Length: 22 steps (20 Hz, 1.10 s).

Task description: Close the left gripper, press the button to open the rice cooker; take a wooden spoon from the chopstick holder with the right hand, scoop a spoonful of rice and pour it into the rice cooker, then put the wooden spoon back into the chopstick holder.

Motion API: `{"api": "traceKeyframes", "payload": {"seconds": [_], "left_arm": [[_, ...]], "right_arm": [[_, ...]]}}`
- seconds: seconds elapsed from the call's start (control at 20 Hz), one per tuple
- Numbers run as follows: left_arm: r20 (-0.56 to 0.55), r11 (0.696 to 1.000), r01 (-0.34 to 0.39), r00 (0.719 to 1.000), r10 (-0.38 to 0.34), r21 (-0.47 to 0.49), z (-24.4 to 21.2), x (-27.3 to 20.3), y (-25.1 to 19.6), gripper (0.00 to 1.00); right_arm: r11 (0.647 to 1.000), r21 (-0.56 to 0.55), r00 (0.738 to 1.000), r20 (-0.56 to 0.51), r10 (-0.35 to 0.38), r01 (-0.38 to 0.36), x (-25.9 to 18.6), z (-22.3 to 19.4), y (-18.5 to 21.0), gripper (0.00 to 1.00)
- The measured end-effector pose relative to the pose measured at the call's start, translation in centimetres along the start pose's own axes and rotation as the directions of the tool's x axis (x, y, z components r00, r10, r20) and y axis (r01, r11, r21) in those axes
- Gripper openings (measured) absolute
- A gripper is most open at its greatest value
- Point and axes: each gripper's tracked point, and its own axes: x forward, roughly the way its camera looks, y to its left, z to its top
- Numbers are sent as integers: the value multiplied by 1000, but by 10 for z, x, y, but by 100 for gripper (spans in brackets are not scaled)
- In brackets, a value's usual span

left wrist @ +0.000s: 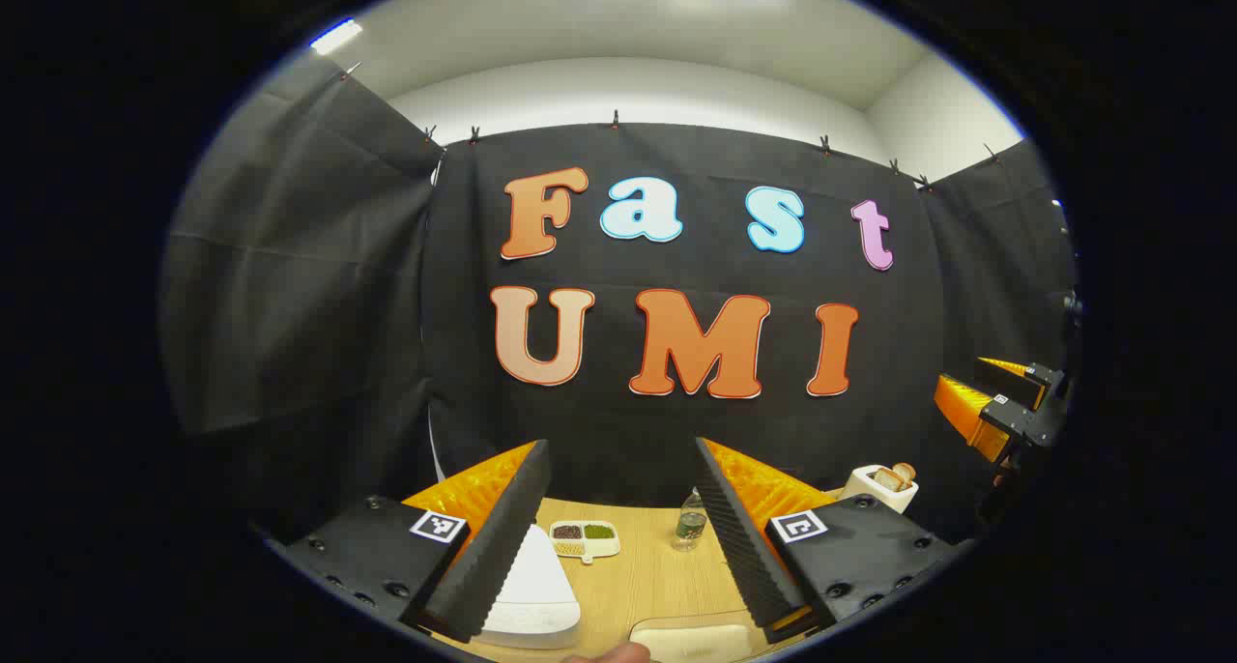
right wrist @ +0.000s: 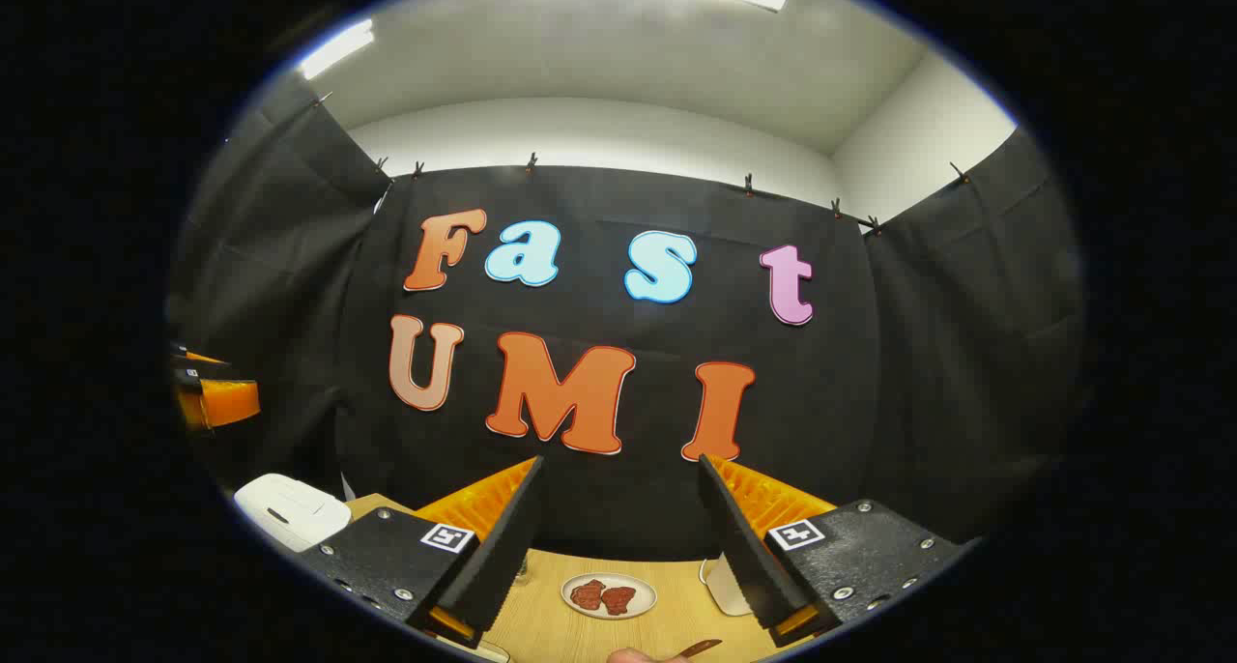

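The white rice cooker [left wrist: 532, 586] sits with its lid down on the wooden table [left wrist: 647, 571], low and left, partly behind the left finger of my left gripper [left wrist: 620, 446]. That gripper is held high above the table, open, with nothing between its fingers. A divided dish of grains [left wrist: 585, 537] lies just beyond the cooker. My right gripper [right wrist: 620, 462] is also open and empty, well above the table [right wrist: 541, 624]. The rice cooker [right wrist: 290, 510] lies far to its left. A slim brown wooden tip [right wrist: 698, 649] pokes in at the bottom edge.
A water bottle [left wrist: 689, 521] and a toaster with bread [left wrist: 881, 485] stand at the table's back. A beige pad [left wrist: 691, 639] lies near the front. A plate of red meat [right wrist: 609, 595] and a white container [right wrist: 723, 586], partly behind a finger, sit below the right gripper.
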Motion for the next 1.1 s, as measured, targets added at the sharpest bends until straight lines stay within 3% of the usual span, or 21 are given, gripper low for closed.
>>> {"api": "traceKeyframes", "payload": {"seconds": [0.7,0.95,1.1], "left_arm": [[26,999,-23,999,22,32,16,5,15,99],[20,999,-12,1000,11,50,17,8,24,99],[22,998,-44,999,42,55,18,10,42,99]], "right_arm": [[1000,13,1000,-15,23,-23,2,-4,3,95],[1000,14,1000,-22,7,-7,2,-7,-6,95],[1000,15,1000,-27,-11,12,-2,-9,-13,95]]}}
